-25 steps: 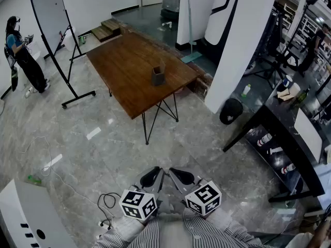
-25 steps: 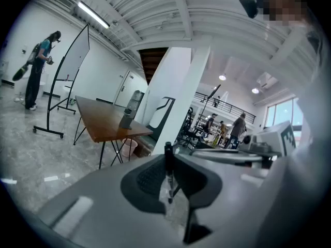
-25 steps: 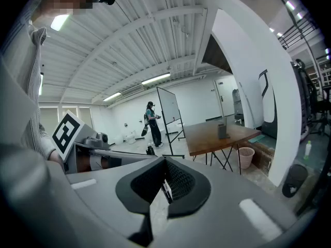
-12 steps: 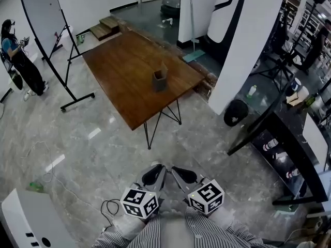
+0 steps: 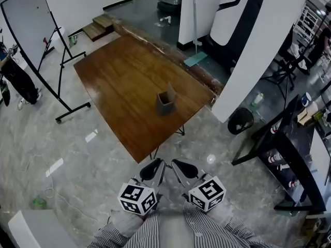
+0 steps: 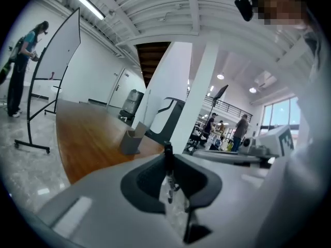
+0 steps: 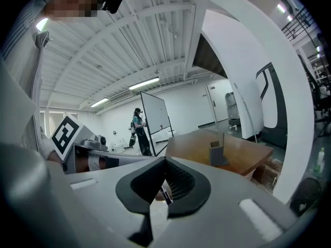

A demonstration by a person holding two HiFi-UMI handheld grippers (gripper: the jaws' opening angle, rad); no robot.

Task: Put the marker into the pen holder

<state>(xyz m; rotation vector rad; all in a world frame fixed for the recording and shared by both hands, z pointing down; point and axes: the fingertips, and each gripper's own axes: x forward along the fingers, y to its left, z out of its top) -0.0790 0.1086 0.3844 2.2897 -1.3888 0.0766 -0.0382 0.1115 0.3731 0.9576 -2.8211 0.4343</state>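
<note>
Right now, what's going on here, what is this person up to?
A person in a striped shirt holds a gripper in each hand, short of the brown wooden table. The left gripper has its tongs closed on what looks like a slim dark marker. The right gripper has its tongs closed, seemingly on nothing. The grey square pen holder stands alone on the table, well apart from both grippers, so the marker is not in it yet.

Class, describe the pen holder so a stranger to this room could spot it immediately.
Find the long brown wooden table beside the whiteboard. Near its right edge stands the pen holder, a small grey open-topped box, the only thing on it.
</note>
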